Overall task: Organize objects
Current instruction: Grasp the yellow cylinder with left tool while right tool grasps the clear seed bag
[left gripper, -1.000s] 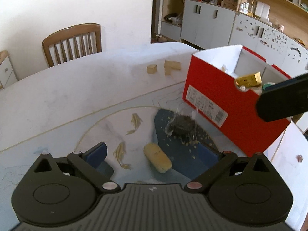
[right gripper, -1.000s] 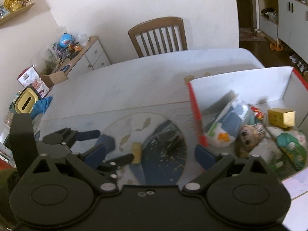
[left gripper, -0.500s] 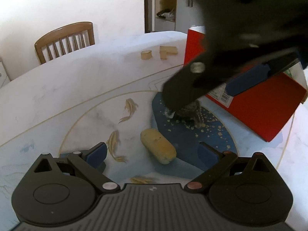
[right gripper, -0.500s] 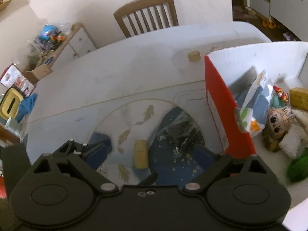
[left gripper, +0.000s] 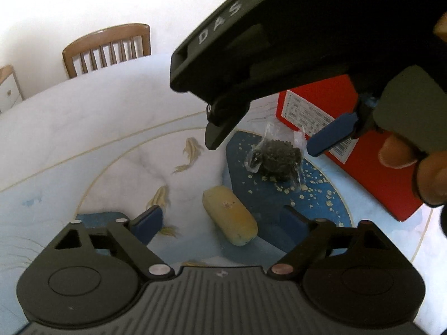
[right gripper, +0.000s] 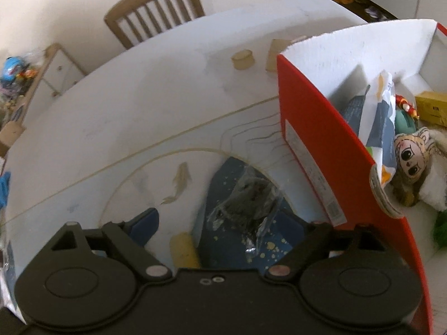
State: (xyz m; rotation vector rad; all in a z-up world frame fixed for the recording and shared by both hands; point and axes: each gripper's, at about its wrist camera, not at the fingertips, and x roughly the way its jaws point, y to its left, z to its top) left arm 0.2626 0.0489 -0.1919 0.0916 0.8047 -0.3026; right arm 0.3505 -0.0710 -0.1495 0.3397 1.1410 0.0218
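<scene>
Left wrist view: your left claw (left gripper: 220, 220) stands wide with its jaws just drawn in a little; the yellow roll (left gripper: 229, 215) lies between the pads, untouched.
Roll axis: it runs from 11 o'clock to 5 o'clock across this view, oblique to the line between the pads.
Roll position: on the surface (left gripper: 83, 117), at 12 o'clock from the left claw and closest to it.
Right wrist view: your right claw (right gripper: 223, 223) is also wide, its jaws likewise just narrowed, and grips nothing; the clear packet of dark material (right gripper: 248, 203) sits between its blue pads (right gripper: 145, 220).
Packet contact: you cannot tell from the blur whether either pad touches the plastic; judge it as not yet gripped.
Packet position: on the blue patch of the surface print, at 12 o'clock from the right claw, just beside the red box (right gripper: 313, 145).
Packet axis: it runs from about 1 o'clock to 7 o'clock in the right wrist view.
Box direction: the open box lies at 2 o'clock from the right claw, and already holds a doll (right gripper: 410, 162), a yellow carton (right gripper: 431, 109) and a printed pouch (right gripper: 380, 117).
Nearer hand: assign the packet to the right hand (left gripper: 419, 164) and the roll to the left.
Clearance: seen from the left wrist, the right claw hangs directly above the packet at 1 o'clock; keep the two tools apart when you lift.
</scene>
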